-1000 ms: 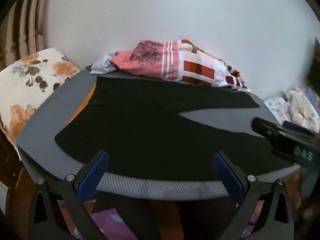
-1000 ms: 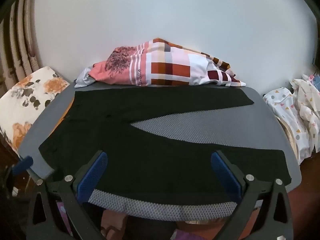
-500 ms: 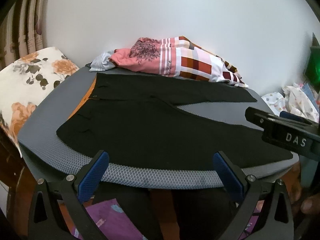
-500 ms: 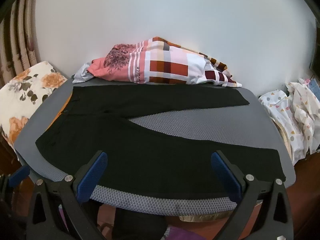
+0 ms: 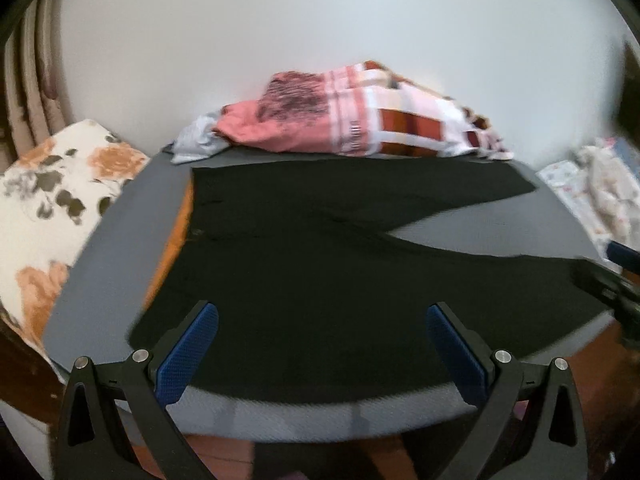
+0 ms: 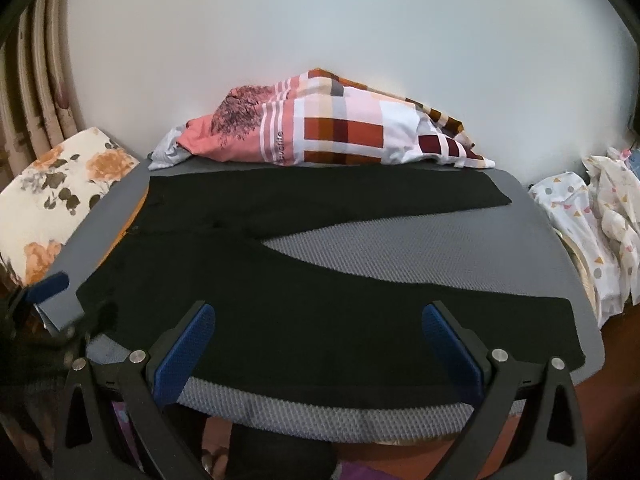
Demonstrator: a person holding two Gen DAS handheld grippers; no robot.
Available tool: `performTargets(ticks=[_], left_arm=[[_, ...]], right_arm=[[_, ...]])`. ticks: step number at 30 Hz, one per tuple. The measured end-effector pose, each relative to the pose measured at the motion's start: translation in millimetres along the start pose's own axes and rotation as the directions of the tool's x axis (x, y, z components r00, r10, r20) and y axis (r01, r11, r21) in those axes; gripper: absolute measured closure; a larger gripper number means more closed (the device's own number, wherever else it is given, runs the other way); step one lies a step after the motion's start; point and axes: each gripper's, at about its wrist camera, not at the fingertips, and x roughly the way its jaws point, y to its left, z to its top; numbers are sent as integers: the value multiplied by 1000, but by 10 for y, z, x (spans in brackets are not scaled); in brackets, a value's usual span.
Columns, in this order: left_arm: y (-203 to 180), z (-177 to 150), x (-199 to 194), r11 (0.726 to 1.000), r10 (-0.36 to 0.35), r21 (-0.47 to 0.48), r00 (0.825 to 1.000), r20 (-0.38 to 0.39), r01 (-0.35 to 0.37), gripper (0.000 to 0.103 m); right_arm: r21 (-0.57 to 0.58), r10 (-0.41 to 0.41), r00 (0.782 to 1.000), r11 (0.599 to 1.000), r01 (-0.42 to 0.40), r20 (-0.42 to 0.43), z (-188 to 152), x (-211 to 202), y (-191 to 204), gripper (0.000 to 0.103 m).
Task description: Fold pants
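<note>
The black pants [image 6: 304, 280] lie flat and unfolded on a gray mat [image 6: 420, 248] with a fine honeycomb weave, waist at the left, both legs running right and splitting into a narrow V that bares a wedge of mat between them. The left gripper [image 5: 322, 340] hangs over the near edge of the mat with its blue ribbed pads [image 5: 188, 354] spread wide, nothing between them; the right gripper [image 6: 318, 340] is just as wide apart and empty, above the near leg

The right wrist view is sharp: it shows the mat's weave, the hem of the near leg close to the mat's right edge, and the left gripper's blue tip at the mat's near left corner. It also shows lettering on the checked bedding [image 6: 344, 136], a soft heap in pink, white, rust and maroon squares against the pale wall at the far side. The left wrist view is smeared by motion, so the weave is lost there, but it shows more of the orange strip [image 5: 172, 248] along the mat's left side beside the waistband, and the right gripper as a dark shape at the right edge

A cushion [image 6: 60, 196] with orange flowers sits left of the mat; a crumpled white cloth [image 6: 592, 232] with coloured dots and triangles lies to the right
</note>
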Motion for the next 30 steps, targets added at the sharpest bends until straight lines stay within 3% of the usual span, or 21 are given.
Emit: performTargets(ticks=[7, 12, 15, 18, 20, 23, 28, 30], left_arm=[[315, 284, 391, 995, 100, 4, 995, -14, -100, 0], [474, 410, 599, 991, 127, 36, 992, -2, -127, 0], [750, 533, 758, 998, 62, 8, 998, -25, -62, 2], [1194, 687, 961, 997, 0, -79, 999, -40, -3, 16], [1585, 802, 1149, 986, -60, -161, 997, -41, 52, 25], [2130, 982, 1489, 967, -104, -237, 994, -31, 94, 26], [2683, 1309, 2095, 961, -161, -237, 986, -51, 145, 26], [2763, 1413, 2333, 954, -216, -231, 973, -81, 192, 29]], right_arm=[[-20, 34, 998, 999, -35, -53, 73, 232, 102, 0], [-35, 50, 995, 998, -53, -85, 94, 386, 209, 0], [-36, 52, 993, 998, -57, -110, 115, 505, 253, 0], [-35, 65, 989, 997, -70, -136, 123, 627, 281, 0], [-41, 70, 986, 996, -77, -151, 110, 706, 310, 0], [-42, 82, 981, 995, -90, -176, 91, 822, 333, 0], [-38, 84, 972, 995, -94, -220, 47, 1036, 344, 0], [-34, 79, 968, 995, -89, -240, 38, 1119, 337, 0]])
